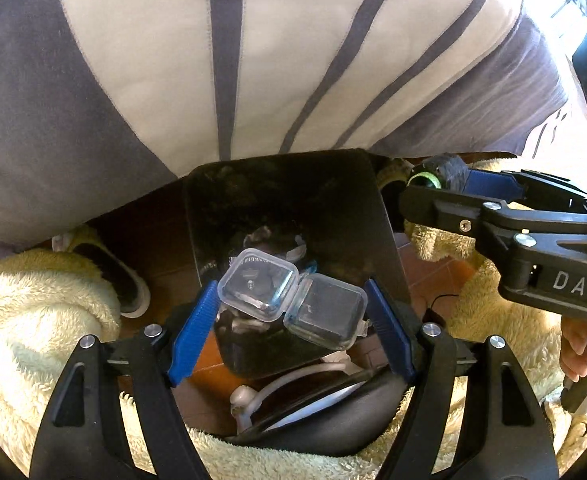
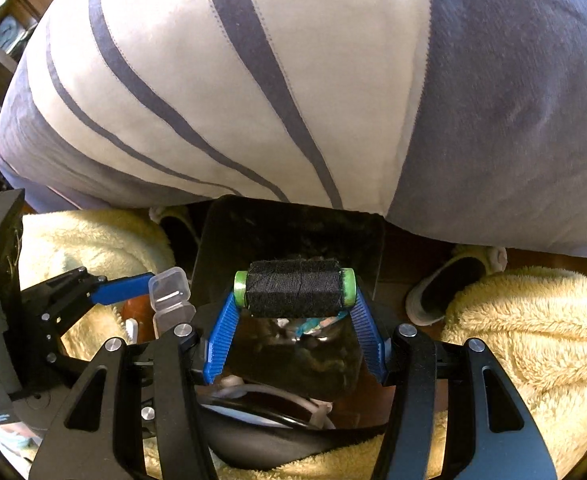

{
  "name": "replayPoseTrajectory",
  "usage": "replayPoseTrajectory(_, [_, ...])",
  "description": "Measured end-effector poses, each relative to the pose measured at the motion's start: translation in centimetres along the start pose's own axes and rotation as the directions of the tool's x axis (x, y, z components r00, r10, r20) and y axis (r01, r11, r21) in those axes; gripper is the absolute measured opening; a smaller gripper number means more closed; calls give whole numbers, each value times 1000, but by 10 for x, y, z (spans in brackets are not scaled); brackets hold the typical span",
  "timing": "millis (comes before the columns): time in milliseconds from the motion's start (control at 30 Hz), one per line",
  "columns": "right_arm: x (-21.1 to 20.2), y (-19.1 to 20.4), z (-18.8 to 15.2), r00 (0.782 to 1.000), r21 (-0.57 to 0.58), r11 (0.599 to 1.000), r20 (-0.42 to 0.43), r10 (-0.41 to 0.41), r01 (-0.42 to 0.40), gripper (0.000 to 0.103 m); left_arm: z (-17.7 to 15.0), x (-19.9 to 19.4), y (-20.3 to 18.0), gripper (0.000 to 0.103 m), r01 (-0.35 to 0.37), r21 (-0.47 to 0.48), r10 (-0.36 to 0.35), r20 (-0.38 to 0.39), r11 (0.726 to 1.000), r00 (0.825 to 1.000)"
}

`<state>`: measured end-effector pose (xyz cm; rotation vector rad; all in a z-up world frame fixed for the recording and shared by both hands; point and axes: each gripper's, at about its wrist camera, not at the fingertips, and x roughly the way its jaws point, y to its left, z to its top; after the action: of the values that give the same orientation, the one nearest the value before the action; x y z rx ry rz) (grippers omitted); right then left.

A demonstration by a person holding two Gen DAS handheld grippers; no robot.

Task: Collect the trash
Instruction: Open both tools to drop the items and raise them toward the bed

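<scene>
We wear a cream top with grey-purple stripes and fluffy pale-yellow trousers. Each gripper is black with ribbed blue fingers, silver screws and white "DAS" lettering.

A black bin sits at six o'clock beneath a cream shirt with grey stripes. Black thread on a green-ended spool; clear plastic case; blue pads; pale yellow fleece.
</scene>
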<state>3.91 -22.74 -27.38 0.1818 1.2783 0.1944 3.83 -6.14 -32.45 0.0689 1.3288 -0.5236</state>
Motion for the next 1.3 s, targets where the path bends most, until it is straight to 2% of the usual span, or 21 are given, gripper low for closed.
replayPoseTrajectory(33, [-1,0,0,1000,2,1000,2,1,-1,57,0,0,0,76,-2,-1,2,-1,1000,1000])
replayPoseTrajectory(67, [-2,0,0,1000,4,1000,6,2,-2,63,0,-1,0,81,-4,-3,4,3,1000,1000])
replayPoseTrajectory(167, [-9,0,1,1000,16,1000,28,-1,0,74,1,-7,0,88,-11,-10,11,24,1000,1000])
replayPoseTrajectory(367, [-28,-6,1,996,31,999,86,-33,30,85,1,-22,-1,95,-39,-20,41,67,999,997])
replayPoseTrajectory(433, [-36,-8,0,992,33,998,113,-54,50,95,0,-28,-2,95,-49,-21,50,82,999,995])
replayPoseTrajectory(633, [-60,-9,-4,976,32,994,188,-107,102,95,-2,-51,-11,95,-88,-2,87,149,996,985])
replayPoseTrajectory(967, [-94,-12,-5,956,50,993,272,-113,103,95,0,-97,-15,95,-114,-1,110,253,994,961])
replayPoseTrajectory(1300, [-141,-15,22,909,61,988,388,-154,142,95,30,-152,-10,95,-145,-6,136,385,989,913])
